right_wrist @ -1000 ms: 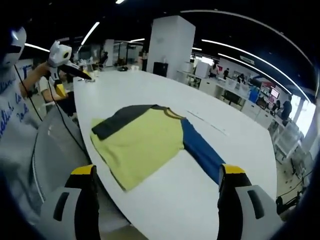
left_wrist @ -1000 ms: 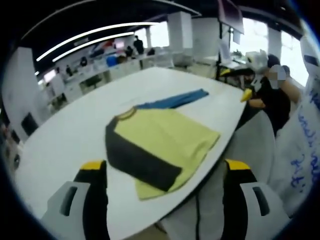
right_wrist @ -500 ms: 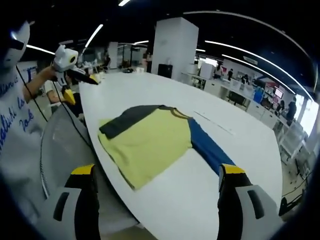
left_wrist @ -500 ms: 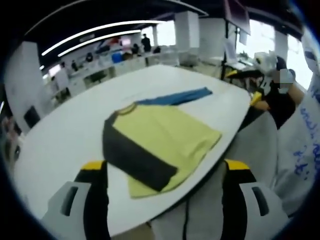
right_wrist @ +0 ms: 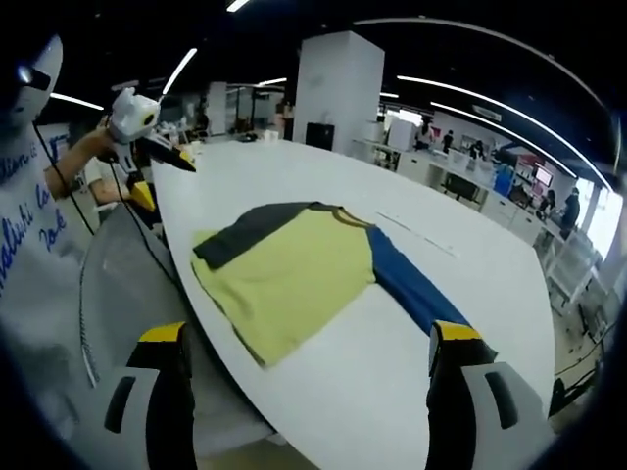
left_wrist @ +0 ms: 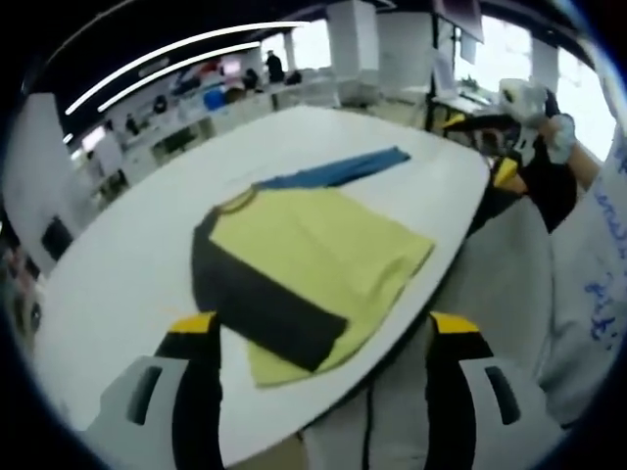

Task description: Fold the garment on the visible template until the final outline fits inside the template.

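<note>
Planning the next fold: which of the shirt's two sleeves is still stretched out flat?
The blue sleeve: it lies straight out from the yellow body on the white table. The dark grey sleeve is folded in.

A yellow shirt point(left_wrist: 313, 259) point(right_wrist: 294, 274) is laid flat near the white table's edge. One dark grey sleeve is folded across the body; one blue sleeve is extended straight outward.

Open-plan office or lab: long white table point(right_wrist: 294, 166), desk rows point(right_wrist: 470, 181), ceiling light strips point(right_wrist: 509, 103).
</note>
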The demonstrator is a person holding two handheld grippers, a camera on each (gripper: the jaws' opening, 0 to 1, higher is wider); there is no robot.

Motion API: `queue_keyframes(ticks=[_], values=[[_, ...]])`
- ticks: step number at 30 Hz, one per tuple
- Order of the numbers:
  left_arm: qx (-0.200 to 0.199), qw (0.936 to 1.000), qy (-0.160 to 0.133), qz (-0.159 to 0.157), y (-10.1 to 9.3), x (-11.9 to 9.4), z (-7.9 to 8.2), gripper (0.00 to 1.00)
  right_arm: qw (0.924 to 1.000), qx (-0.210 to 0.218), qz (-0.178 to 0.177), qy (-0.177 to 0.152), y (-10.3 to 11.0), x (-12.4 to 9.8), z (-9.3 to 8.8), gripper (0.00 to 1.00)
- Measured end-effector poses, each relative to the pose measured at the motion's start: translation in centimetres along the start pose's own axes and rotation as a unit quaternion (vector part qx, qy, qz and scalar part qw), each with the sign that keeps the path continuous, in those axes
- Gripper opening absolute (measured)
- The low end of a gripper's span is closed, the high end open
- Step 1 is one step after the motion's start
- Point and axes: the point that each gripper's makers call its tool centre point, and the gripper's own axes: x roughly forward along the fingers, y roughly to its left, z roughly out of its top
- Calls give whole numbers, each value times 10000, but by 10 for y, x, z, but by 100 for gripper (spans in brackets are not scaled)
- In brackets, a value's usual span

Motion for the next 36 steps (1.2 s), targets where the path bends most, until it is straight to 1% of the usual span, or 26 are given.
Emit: queue_keyframes(ticks=[2,3,4,5,6,8,9,11,13,15,18,19,20,23,24,25,27,29,30,32,34,36], values=[[-22,10000,-54,-15,1,4,4,70,10000,15,-25,-25,0,0,1,100],[36,10000,-68,-2,2,7,5,62,10000,38,-36,-53,0,-1,2,100],[133,9999,-61,-14,3,9,6,58,10000,43,-36,-64,0,-1,3,100],[132,9999,-48,-14,3,12,6,56,10000,37,-38,-63,0,-1,2,100],[133,9999,-52,-14,3,15,6,57,10000,23,-46,-50,-1,-1,2,100],[327,9992,-242,-56,1,20,11,55,10000,12,-71,-30,-2,-1,0,100],[252,9992,-295,-105,-1,23,11,52,10000,25,-72,-42,-2,-2,0,100],[48,9994,-268,-207,-4,29,8,47,9999,68,-65,-81,-2,-2,0,100],[60,9995,-201,-247,-5,38,2,41,9999,71,-81,-97,-3,-2,1,100],[-70,9993,-17,-373,-8,45,-8,35,9999,56,-95,-119,-4,-2,2,100],[-240,9987,-45,-453,-9,56,-12,32,9999,88,-55,-134,-1,-1,2,100],[-302,9982,-22,-509,-10,59,-14,30,9999,86,-54,-122,0,-1,1,100],[-425,9971,86,-619,-14,63,-20,28,9999,86,-43,-92,0,0,-1,100],[-301,9970,246,-668,-15,73,-28,26,9999,133,-35,-97,2,0,-2,100],[-308,9967,292,-697,-16,75,-30,25,9995,171,-215,121,-7,-4,-13,100],[-364,9957,345,-777,-18,80,-32,24,9997,174,-169,60,-6,-3,-12,100],[-388,9948,420,-844,-21,86,-36,25,9996,227,-181,62,-6,-3,-14,100],[-328,9939,571,-886,-24,92,-41,26,9995,265,-154,32,-4,-2,-12,100],[-243,9934,646,-914,-27,96,-44,27,9995,226,-194,51,-5,-2,-12,100],[-210,9928,719,-939,-29,102,-47,28,9995,243,-196,43,-1,-1,-9,100],[-177,9931,726,-904,-29,107,-47,26,9995,263,-194,36,0,0,-7,100],[-41,9937,835,-743,-23,114,-53,25,9994,304,-178,-8,2,0,-6,100]])
